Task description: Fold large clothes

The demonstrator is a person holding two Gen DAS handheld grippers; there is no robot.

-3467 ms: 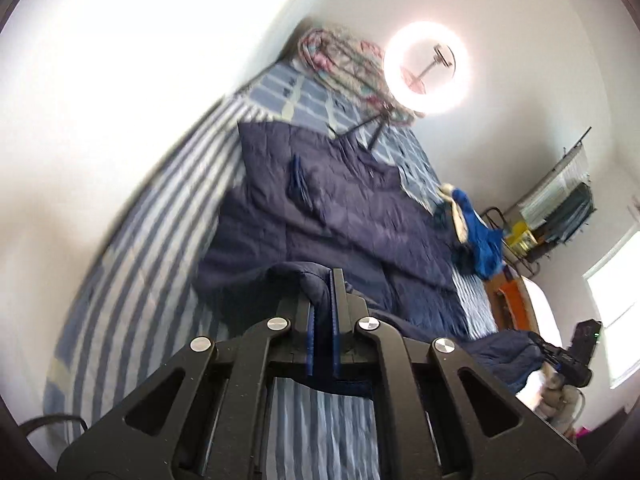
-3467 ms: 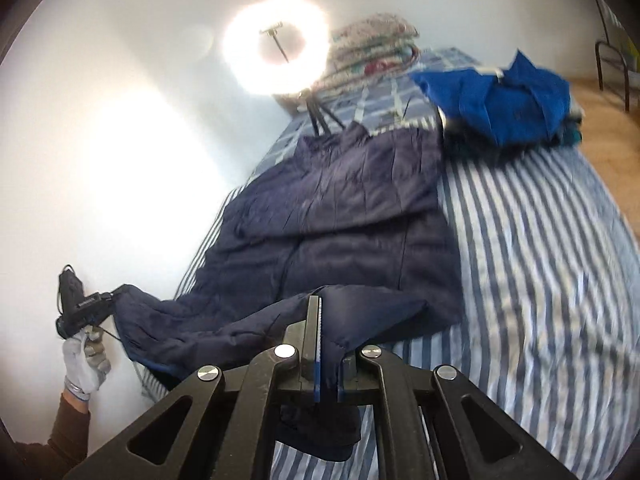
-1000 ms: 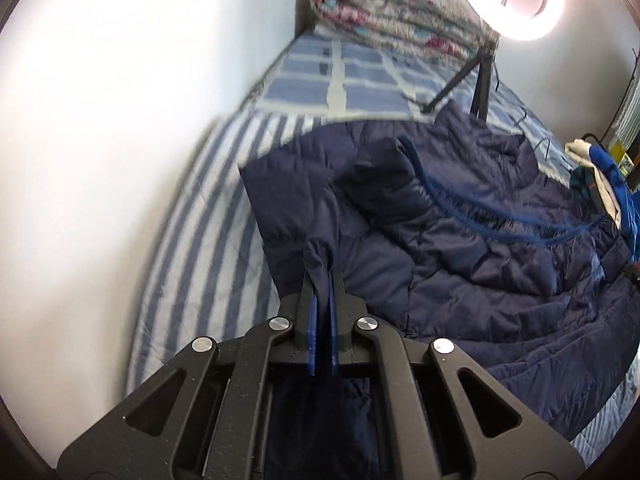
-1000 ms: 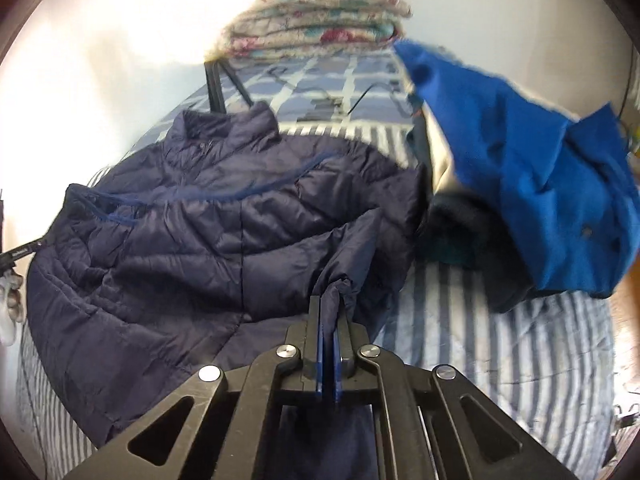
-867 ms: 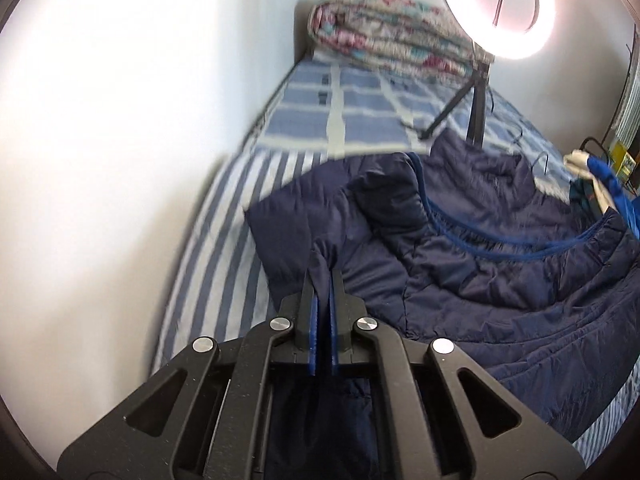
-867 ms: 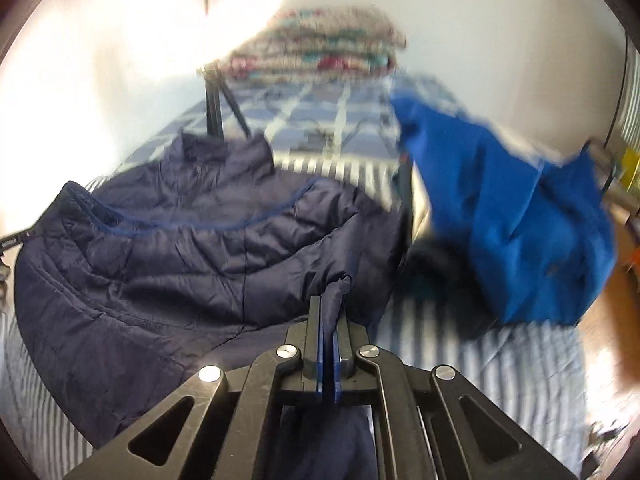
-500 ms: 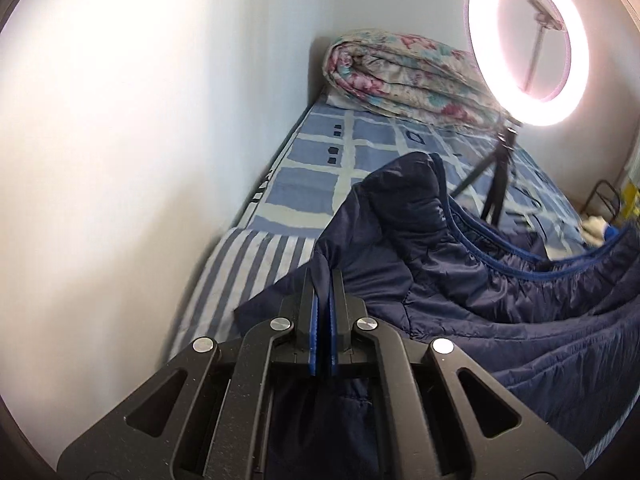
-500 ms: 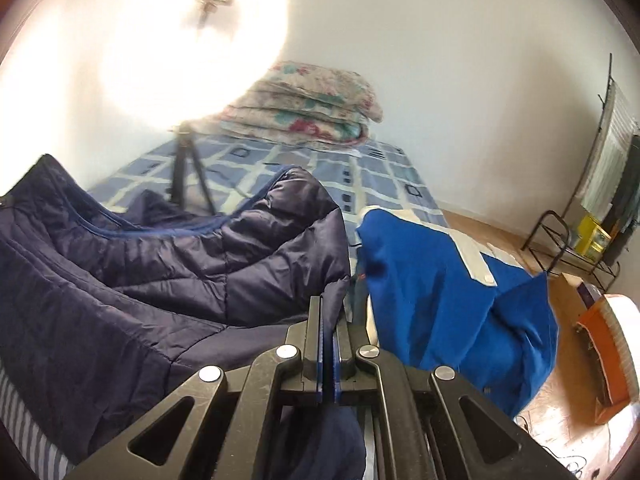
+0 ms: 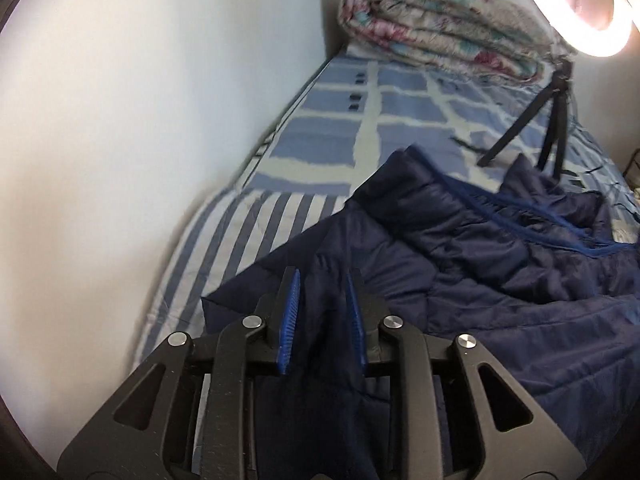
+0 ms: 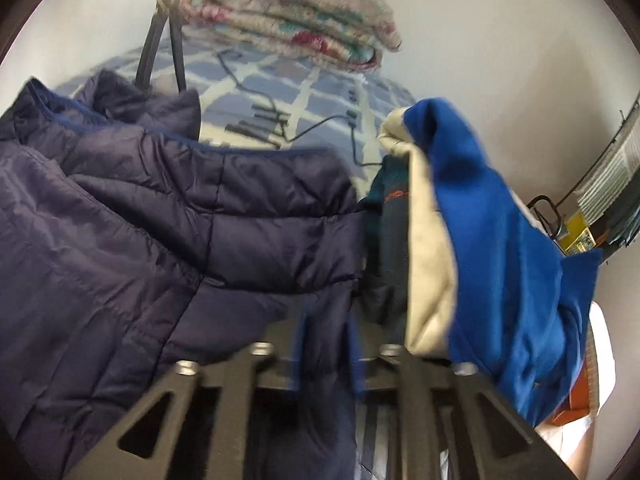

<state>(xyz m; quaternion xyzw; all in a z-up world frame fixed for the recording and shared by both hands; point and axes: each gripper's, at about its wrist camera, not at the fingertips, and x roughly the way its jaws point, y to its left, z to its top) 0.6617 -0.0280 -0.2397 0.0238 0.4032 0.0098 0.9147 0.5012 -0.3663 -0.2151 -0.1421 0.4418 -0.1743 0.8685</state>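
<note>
A navy puffer jacket [image 9: 480, 280] lies folded over on the striped bed, its blue-trimmed edge running across the top. In the left wrist view my left gripper [image 9: 322, 276] sits over the jacket's near left corner. Its jaws are opening, and a fold of navy fabric hangs loose between the blue pads [image 9: 290, 312]. In the right wrist view, which is blurred, the jacket [image 10: 160, 240] fills the left half. My right gripper [image 10: 327, 316] is at its right edge, jaws opening too, with a strip of the fabric still between the fingers.
A bright blue and cream garment pile [image 10: 500, 240] sits just right of the jacket. A folded floral quilt [image 9: 440, 32] lies at the head of the bed [image 9: 248, 232]. A ring light [image 9: 580, 8] on a black tripod [image 9: 552, 120] and cables [image 10: 280, 120] stand beyond the jacket. A white wall runs along the left.
Both grippers were shut on the jacket's hem and carried it toward the head of the bed, folding it over. Now both pairs of jaws have parted and the fabric is slack.
</note>
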